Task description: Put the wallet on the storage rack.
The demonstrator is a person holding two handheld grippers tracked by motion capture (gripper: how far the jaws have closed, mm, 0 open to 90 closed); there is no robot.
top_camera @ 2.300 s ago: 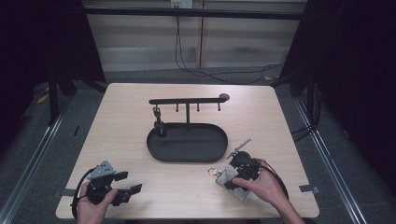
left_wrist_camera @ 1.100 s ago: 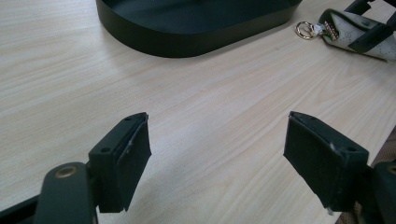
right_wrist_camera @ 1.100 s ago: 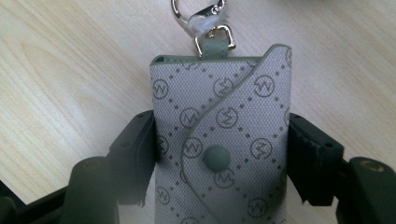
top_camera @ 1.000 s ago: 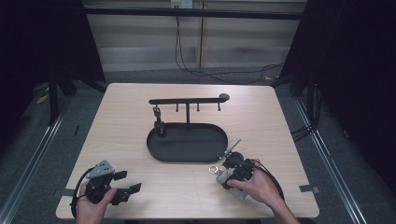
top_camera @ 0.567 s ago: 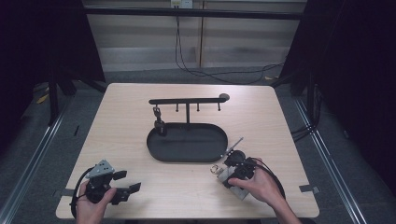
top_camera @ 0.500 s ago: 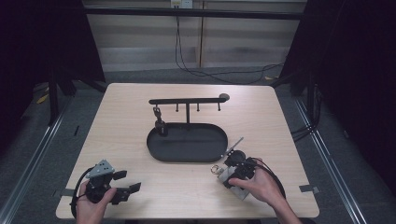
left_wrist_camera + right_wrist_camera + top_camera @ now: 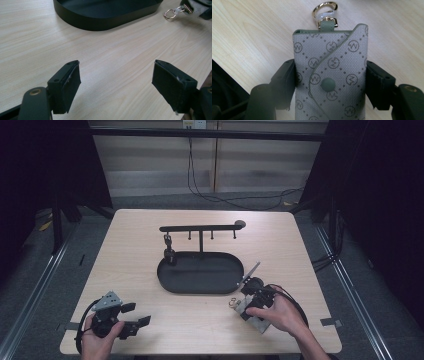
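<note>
I have the grey patterned key pouch [image 7: 329, 75] clamped by its sides in my right gripper [image 7: 329, 82], its gold clip ring [image 7: 325, 10] pointing away over the table [image 7: 150, 250]; the pouch's lower end is cut off in the right gripper view. It sits at the near right of the table, just beside the near right end of the black oval tray [image 7: 200, 272], whose stand [image 7: 200, 227] carries a small item I cannot make out. At the near left my left gripper [image 7: 116, 82] rests with its jaws wide apart on nothing.
</note>
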